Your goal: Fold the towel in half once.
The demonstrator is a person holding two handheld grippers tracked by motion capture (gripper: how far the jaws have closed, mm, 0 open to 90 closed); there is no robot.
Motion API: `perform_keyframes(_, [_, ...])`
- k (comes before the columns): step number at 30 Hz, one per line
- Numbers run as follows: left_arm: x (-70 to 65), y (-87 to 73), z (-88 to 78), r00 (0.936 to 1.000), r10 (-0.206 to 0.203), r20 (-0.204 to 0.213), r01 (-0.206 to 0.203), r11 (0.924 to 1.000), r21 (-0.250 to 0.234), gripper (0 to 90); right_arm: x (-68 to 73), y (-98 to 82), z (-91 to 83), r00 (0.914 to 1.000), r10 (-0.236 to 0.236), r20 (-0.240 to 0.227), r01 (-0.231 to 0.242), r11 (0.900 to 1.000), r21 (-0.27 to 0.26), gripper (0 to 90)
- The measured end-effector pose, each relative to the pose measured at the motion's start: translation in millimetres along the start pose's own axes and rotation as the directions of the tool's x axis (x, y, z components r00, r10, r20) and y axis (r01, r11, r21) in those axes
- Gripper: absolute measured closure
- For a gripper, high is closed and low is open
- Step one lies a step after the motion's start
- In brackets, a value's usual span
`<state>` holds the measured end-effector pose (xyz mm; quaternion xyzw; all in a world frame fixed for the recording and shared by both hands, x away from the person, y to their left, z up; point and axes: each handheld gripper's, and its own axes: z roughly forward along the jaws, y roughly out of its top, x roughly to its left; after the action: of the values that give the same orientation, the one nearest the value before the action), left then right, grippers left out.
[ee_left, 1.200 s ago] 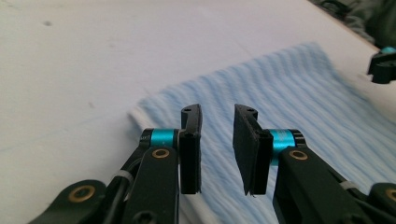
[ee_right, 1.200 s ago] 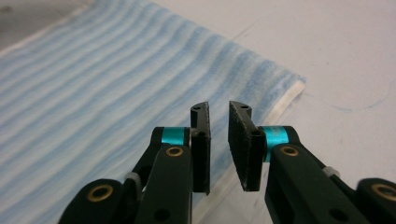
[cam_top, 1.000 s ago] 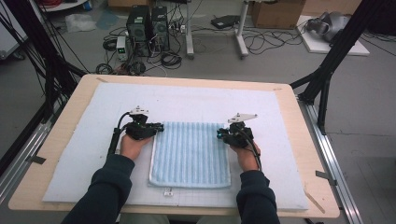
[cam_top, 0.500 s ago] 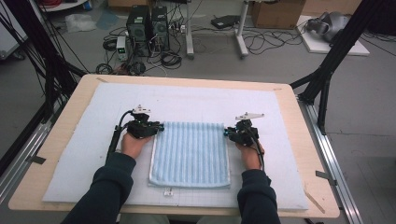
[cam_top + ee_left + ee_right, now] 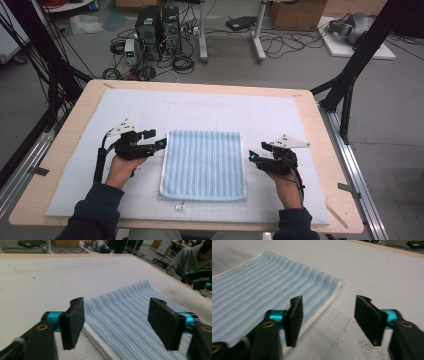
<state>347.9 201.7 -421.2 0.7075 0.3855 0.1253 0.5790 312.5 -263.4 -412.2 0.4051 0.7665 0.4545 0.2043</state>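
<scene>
A light blue striped towel [image 5: 204,164] lies flat and folded on the white mat, with its white hem toward me. My left gripper [image 5: 161,143] hovers just off the towel's left edge. Its jaws have just been opening and stand wide with nothing between them; the left gripper view has the towel [image 5: 130,315] lying below and beyond the jaws. My right gripper [image 5: 251,158] sits just off the towel's right edge. Its jaws have also just been opening and hold nothing; the towel's edge [image 5: 262,287] passes under its left jaw in the right gripper view.
A white mat [image 5: 200,107] covers the wooden table [image 5: 65,137]. A small white tag [image 5: 179,205] lies on the mat below the towel. Computers and cables sit on the floor beyond the table. A person in a grey sleeve [image 5: 185,262] sits far off.
Both grippers let go of the towel's far corners and pulled outward, left gripper to the left, right gripper to the right. The towel now lies flat between them.
</scene>
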Motion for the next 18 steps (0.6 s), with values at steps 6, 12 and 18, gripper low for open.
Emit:
perform_keyframes(6, [0.3,-2.0,-9.7,0.9999,0.016,0.001,-0.016,0.9995,-0.026,18.2,6.0,-7.3,-7.0,0.9988,-0.004,0.049,0.004,1.000,-0.002,10.9])
perform_keyframes(12, [2.1,-6.7,-18.1,0.9996,0.030,-0.004,-0.030,0.9991,-0.031,19.4,8.1,-6.4,-14.8,0.9978,-0.037,0.055,0.040,0.997,-0.062,10.8])
perform_keyframes(18, [4.2,-7.0,-22.1,0.9998,0.017,-0.006,-0.017,0.9993,-0.034,20.4,3.9,-8.1,-11.4,0.9986,-0.019,0.050,0.022,0.998,-0.067,10.8])
